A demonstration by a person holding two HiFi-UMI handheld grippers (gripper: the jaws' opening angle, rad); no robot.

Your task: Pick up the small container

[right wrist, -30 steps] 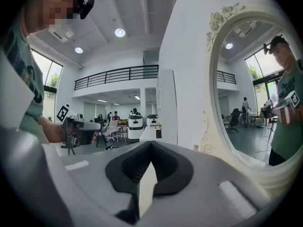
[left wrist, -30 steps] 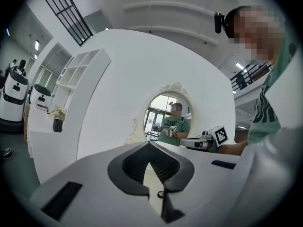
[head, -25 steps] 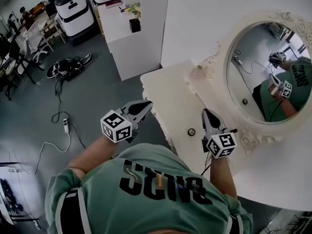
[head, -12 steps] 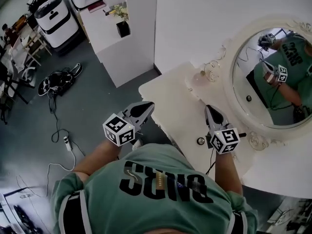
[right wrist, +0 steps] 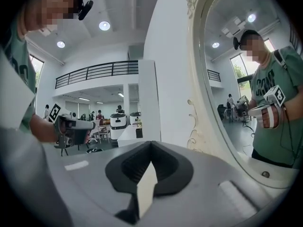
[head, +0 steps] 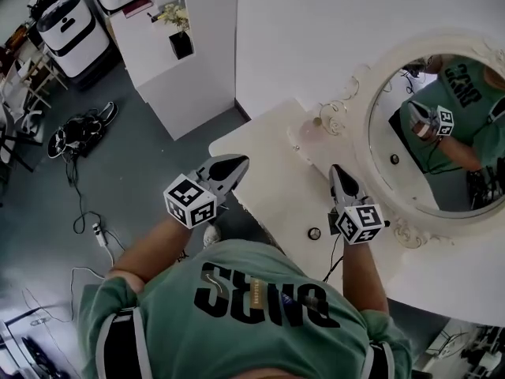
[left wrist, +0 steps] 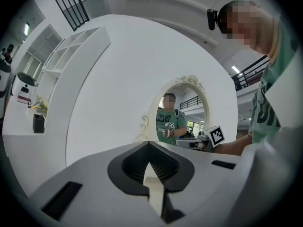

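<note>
The small container (head: 314, 233) is a little round dark-topped pot on the cream dressing table (head: 268, 152), near its front edge. My right gripper (head: 334, 170) hovers over the table just right of the pot, with its tips pointing past it toward the mirror. Its jaws are shut and empty. My left gripper (head: 239, 162) is held over the table's left edge, also shut with nothing in it. In the left gripper view the left gripper (left wrist: 149, 144) faces the mirror. The right gripper (right wrist: 150, 144) faces the mirror frame in its own view. Neither gripper view shows the pot.
An oval mirror (head: 438, 125) in an ornate frame stands at the table's back right. A small ornament (head: 319, 121) sits near the mirror's base. A white cabinet with a potted plant (head: 177, 42) stands beyond the table. Cables (head: 75, 136) lie on the grey floor at left.
The head view has shifted, so the table and mirror sit slightly differently in frame. Both grippers stay shut and hold about the same place over the table.
</note>
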